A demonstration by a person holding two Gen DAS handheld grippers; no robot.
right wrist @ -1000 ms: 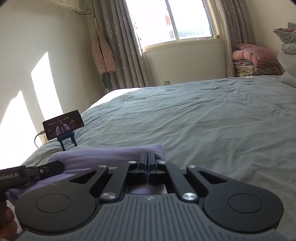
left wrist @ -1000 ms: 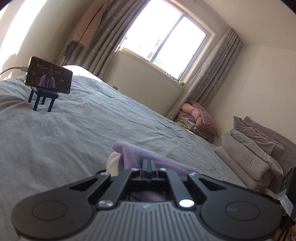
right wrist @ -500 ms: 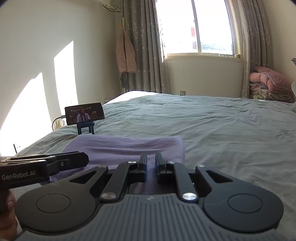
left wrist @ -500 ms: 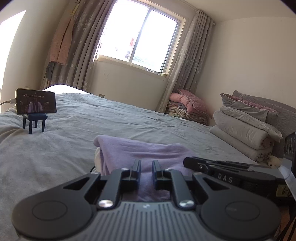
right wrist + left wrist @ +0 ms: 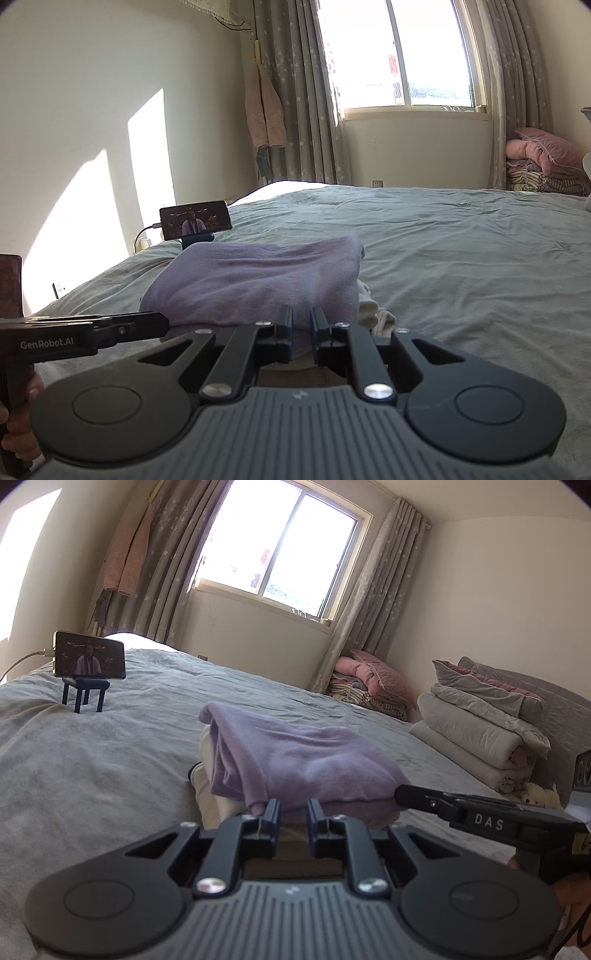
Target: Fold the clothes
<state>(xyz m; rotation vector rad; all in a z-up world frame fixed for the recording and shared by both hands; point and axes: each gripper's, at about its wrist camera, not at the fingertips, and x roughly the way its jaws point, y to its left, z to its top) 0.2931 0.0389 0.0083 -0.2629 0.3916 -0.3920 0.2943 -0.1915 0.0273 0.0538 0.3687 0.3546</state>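
Folded purple cloth (image 5: 295, 760) lying on the gray bed (image 5: 92, 768), on top of a cream cloth (image 5: 207, 775) that peeks out at its side. Left gripper (image 5: 293, 808) right at the near edge of the purple cloth, jaws a little apart and opening, pressing on nothing. Right gripper (image 5: 302, 316) at the same near edge, jaws a little apart, not pinching. Lots of bare bed past the far edge. Phone on a small blue stand (image 5: 88, 661) well beyond the purple cloth.
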